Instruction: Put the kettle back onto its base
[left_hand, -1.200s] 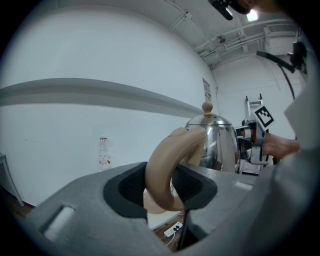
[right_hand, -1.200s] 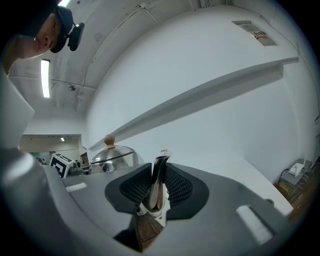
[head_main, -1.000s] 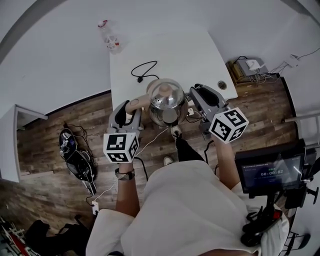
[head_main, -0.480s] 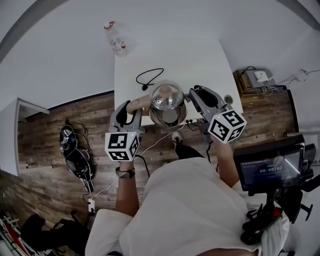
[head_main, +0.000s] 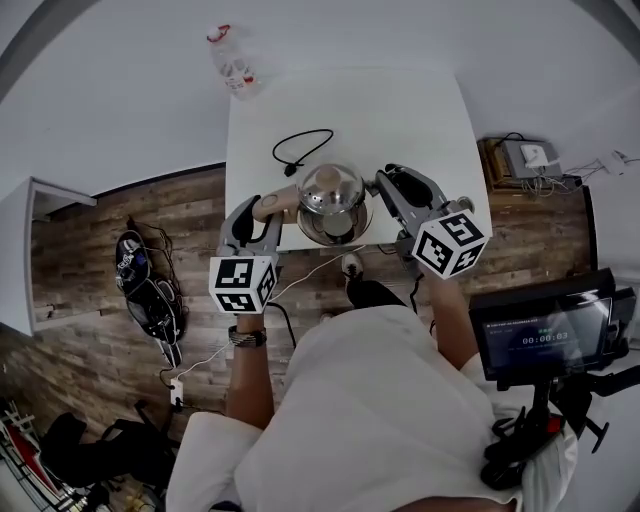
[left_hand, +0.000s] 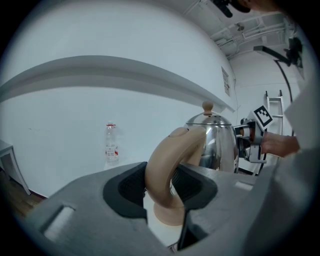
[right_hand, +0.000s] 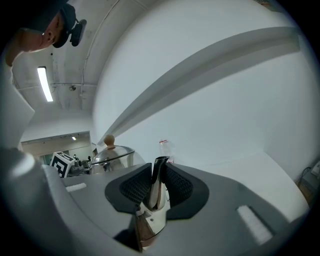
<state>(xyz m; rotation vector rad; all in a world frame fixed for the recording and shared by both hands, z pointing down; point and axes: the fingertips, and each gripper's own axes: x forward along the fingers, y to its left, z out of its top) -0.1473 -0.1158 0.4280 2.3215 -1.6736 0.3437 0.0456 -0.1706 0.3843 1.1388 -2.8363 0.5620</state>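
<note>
A shiny steel kettle (head_main: 333, 200) with a beige knob and a beige handle (head_main: 272, 207) hangs just above the near edge of the white table (head_main: 400, 110). My left gripper (head_main: 262, 215) is shut on that handle (left_hand: 167, 165), whose curved loop sits between the black pads. On the other side, my right gripper (head_main: 385, 190) is shut on the kettle's spout (right_hand: 156, 182). The kettle's body (left_hand: 217, 142) and its lid (right_hand: 112, 155) show behind the jaws in both gripper views. I cannot make out a base; the kettle hides whatever lies beneath it.
A black cord with a plug (head_main: 293, 148) lies coiled on the table behind the kettle. A clear plastic bottle (head_main: 232, 62) stands at the far left corner. A screen on a stand (head_main: 545, 325) is at my right; cables (head_main: 145, 290) lie on the wooden floor at left.
Both grippers have carried the kettle a little farther in over the table's near edge and lower. Both grips are unchanged.
</note>
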